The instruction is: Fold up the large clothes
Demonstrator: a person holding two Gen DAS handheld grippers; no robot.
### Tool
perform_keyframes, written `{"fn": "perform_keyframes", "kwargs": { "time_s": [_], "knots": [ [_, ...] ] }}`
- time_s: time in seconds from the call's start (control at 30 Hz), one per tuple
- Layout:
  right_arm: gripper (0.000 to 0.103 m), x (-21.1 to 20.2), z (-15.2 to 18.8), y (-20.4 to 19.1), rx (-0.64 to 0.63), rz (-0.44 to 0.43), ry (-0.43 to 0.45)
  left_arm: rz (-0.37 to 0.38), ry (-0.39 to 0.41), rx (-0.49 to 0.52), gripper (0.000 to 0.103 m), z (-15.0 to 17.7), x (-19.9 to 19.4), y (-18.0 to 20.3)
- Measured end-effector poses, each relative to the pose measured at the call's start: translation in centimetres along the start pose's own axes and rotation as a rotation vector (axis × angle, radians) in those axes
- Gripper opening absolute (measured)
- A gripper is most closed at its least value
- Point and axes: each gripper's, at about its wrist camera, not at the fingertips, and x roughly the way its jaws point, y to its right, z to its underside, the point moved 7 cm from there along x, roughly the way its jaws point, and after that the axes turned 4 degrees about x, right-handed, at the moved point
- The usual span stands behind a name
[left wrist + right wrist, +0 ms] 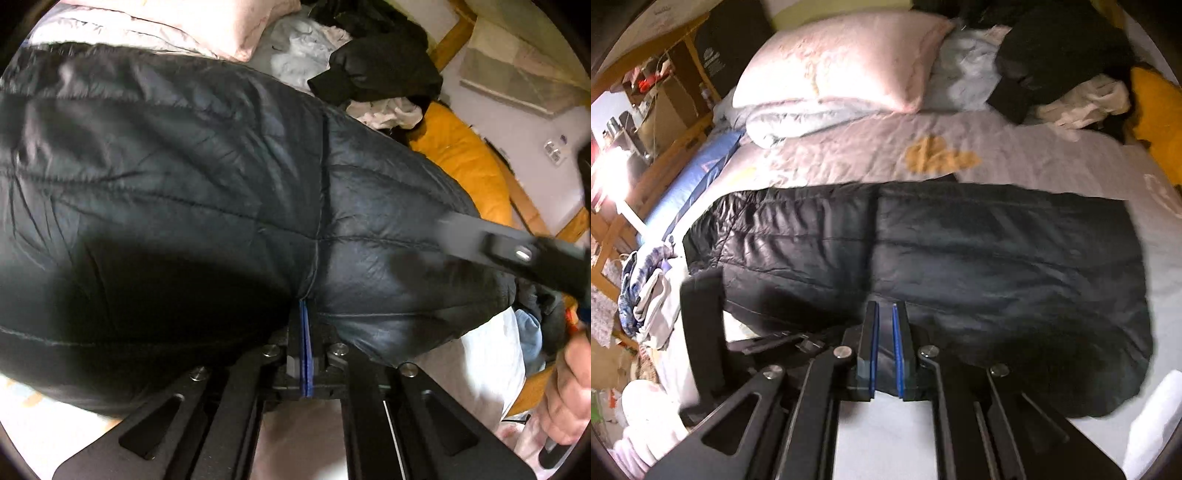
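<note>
Garment: a black quilted puffer jacket [923, 266] lies spread across the grey bedspread [1015, 147], directly ahead of both sets of fingers.
Left gripper [306, 314]: fingers pressed together, the blue pads meeting with the jacket's near edge at a seam pinched at their tips (the fabric bulges up and hides the very ends, so the hold looks real but I cannot be sure how deep it goes).
Right gripper [884, 314]: fingers a narrow gap apart, tips at the jacket's near hem; whether any cloth sits between them is unclear.
Done: the jacket looks laid out flat as one broad band, possibly folded once already.
Left: I judge most folds remain, since it is still wide.
Beyond the fingers: pink pillow [842, 59], a heap of dark clothes [1060, 48].
</note>
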Motion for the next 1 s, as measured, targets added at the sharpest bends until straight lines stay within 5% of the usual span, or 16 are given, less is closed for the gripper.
{"fn": "perform_keyframes", "kwargs": {
  "time_s": [0.23,0.47,0.63,0.7,0.83,1.0],
  "knots": [
    [0.006,9.1,-0.3,-0.4,0.039,0.023,-0.195,0.019,0.026,-0.037,0.004,0.0,0.6,-0.5],
    [0.000,11.9,-4.3,1.7,0.171,0.098,-0.166,0.033,0.022,-0.047,0.004,-0.5,1.0,-0.7],
    [0.000,13.9,-8.1,2.2,0.148,0.218,-0.100,0.023,0.025,-0.036,0.004,0.0,0.6,-0.8],
    [0.000,14.7,-9.4,2.8,0.159,0.202,-0.111,0.015,0.030,-0.025,0.004,0.2,0.4,-0.6],
    [0.000,12.1,-10.5,4.4,0.221,0.149,-0.040,0.013,0.030,-0.019,0.004,0.4,0.3,0.2],
    [0.004,0.5,-7.6,3.4,0.113,0.104,0.204,-0.016,-0.002,0.060,0.004,0.3,-0.7,1.6]
  ]
}}
